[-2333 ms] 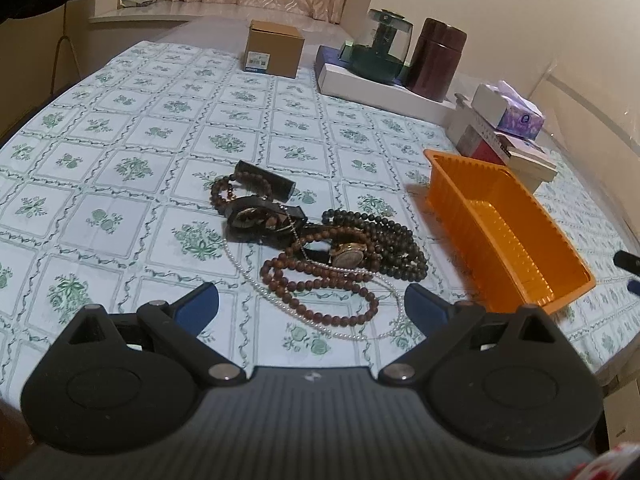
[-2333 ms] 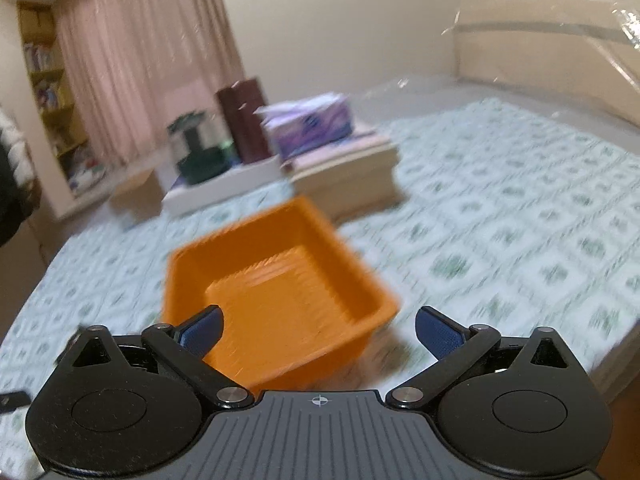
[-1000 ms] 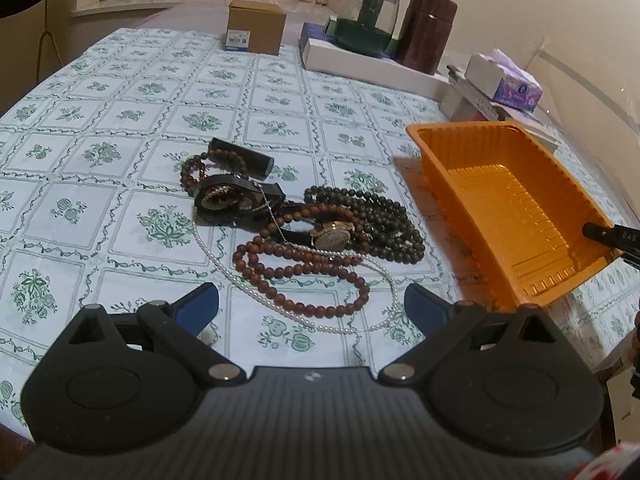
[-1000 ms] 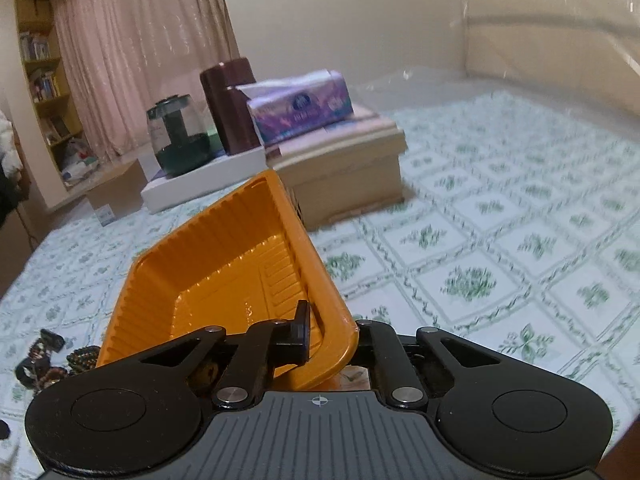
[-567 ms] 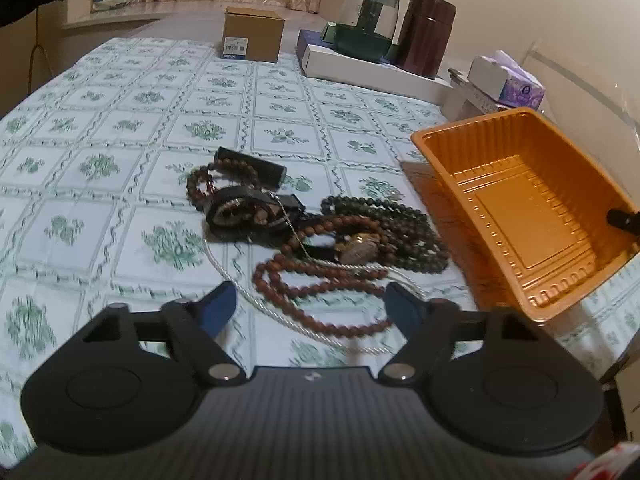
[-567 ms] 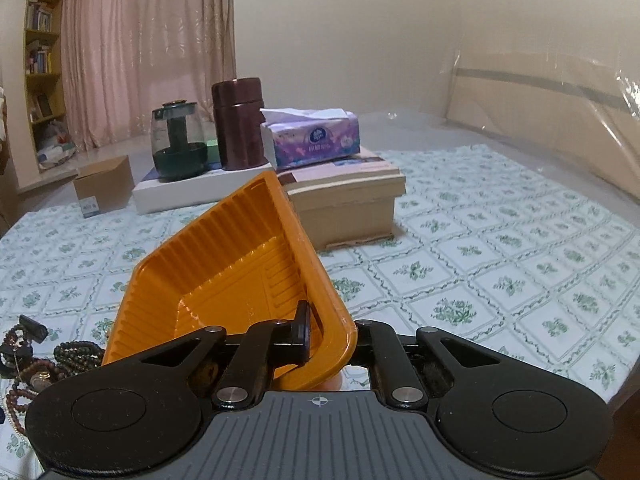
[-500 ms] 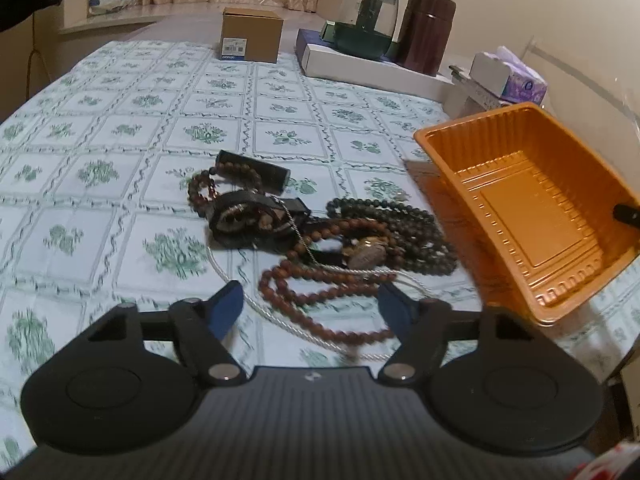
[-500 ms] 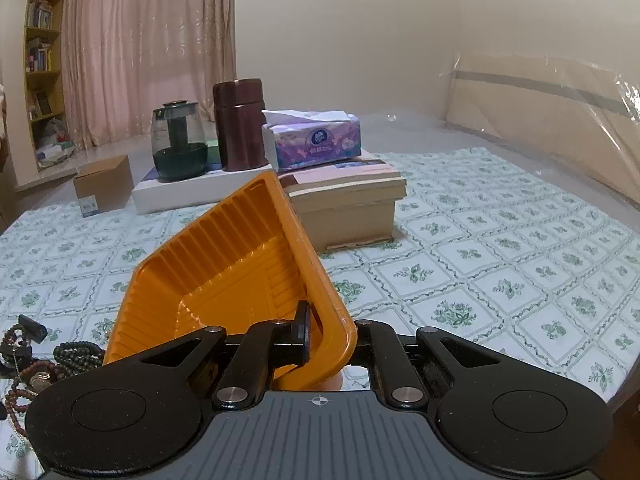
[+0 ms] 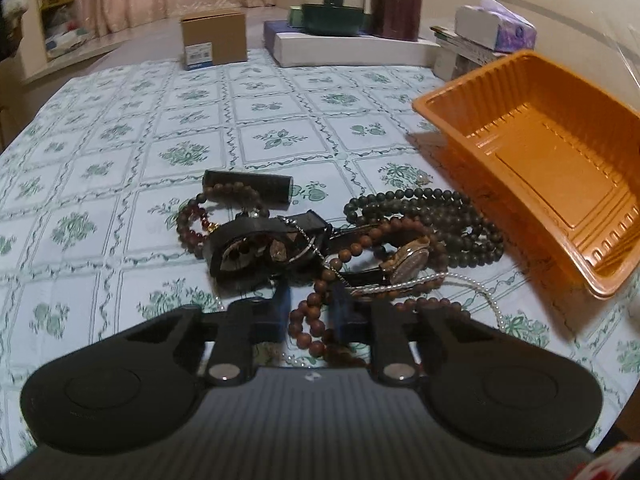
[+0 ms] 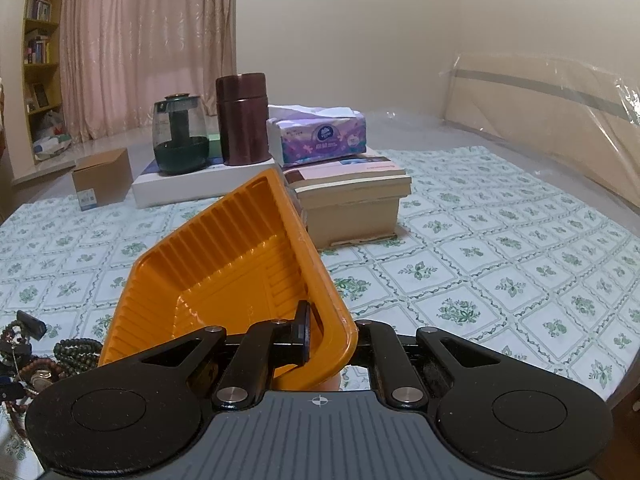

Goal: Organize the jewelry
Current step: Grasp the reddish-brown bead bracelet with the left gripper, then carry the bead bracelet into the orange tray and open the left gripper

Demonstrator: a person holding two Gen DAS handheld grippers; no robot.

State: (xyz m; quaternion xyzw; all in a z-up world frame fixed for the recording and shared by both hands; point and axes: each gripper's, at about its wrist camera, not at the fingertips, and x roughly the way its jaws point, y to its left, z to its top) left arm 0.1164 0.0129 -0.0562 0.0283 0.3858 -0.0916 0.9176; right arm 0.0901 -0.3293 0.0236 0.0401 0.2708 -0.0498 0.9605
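A tangled pile of jewelry lies on the floral tablecloth: brown bead necklace (image 9: 316,316), dark bead necklace (image 9: 436,216), gold watch (image 9: 410,258), pearl strand (image 9: 476,286), black bracelet (image 9: 248,246). My left gripper (image 9: 310,312) is low over the pile's near edge, its jaws closed around strands of the brown bead necklace. My right gripper (image 10: 326,336) is shut on the near corner of the orange tray (image 10: 240,272), holding it tilted up. The tray also shows in the left wrist view (image 9: 540,160), to the right of the pile.
At the back stand a cardboard box (image 9: 212,40), a white flat box (image 9: 352,48) bearing a glass pot (image 10: 180,140) and a brown canister (image 10: 242,118), and a tissue box (image 10: 320,132) on stacked books (image 10: 352,200). Plastic sheeting lies on the right.
My left gripper has dropped down onto the jewelry pile and its jaws have closed from wide open onto the brown beads. The right gripper keeps holding the tilted tray.
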